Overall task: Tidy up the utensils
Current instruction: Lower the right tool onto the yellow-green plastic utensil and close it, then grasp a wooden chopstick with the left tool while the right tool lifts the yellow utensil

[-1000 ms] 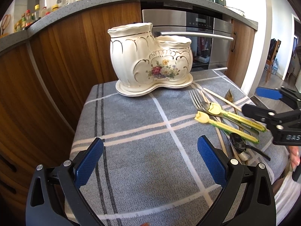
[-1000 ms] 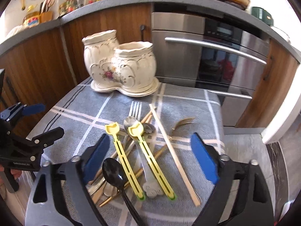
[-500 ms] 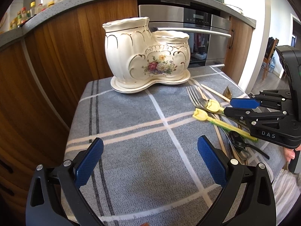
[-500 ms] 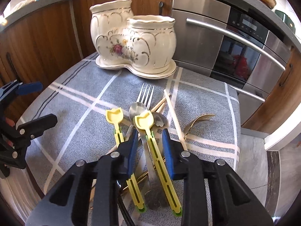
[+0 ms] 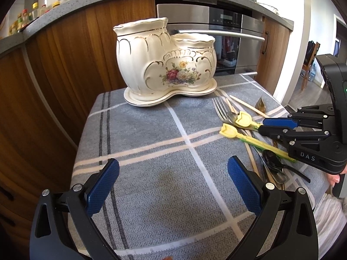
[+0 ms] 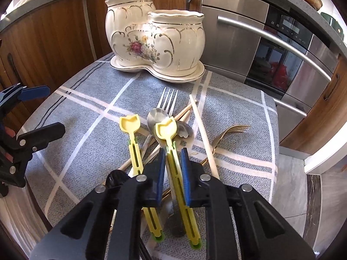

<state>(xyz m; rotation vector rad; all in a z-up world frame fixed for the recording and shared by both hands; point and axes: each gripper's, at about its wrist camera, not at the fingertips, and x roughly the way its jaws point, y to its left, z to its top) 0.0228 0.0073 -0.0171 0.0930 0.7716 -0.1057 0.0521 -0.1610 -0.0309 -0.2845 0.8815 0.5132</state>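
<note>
A cream ceramic two-pot holder (image 5: pixel 164 65) (image 6: pixel 156 41) with a flower print stands at the far side of the grey checked cloth (image 5: pixel 151 140). To its right lies a pile of utensils: two yellow plastic scoops (image 6: pixel 129 124) (image 6: pixel 166 129), a silver fork (image 6: pixel 168 99), a silver spoon (image 6: pixel 157 116), pale chopsticks (image 6: pixel 201 127), a gold fork (image 6: pixel 234 129) and a black spoon (image 5: pixel 272 160). My right gripper (image 6: pixel 173 153) (image 5: pixel 263 125) is closing, its blue pads pressing both sides of the right scoop's handle. My left gripper (image 5: pixel 173 184) (image 6: pixel 43 110) hangs open over bare cloth.
A steel oven (image 6: pixel 271 43) with a long bar handle and wooden cabinets (image 5: pixel 65 69) stand close behind the small table. The cloth drops off at the left, right and near edges. A person's fingers (image 5: pixel 335 178) show under the right gripper.
My right gripper went from wide open over the pile to lower down, with its jaws closed onto the right yellow scoop's handle. The left gripper stayed put and open.
</note>
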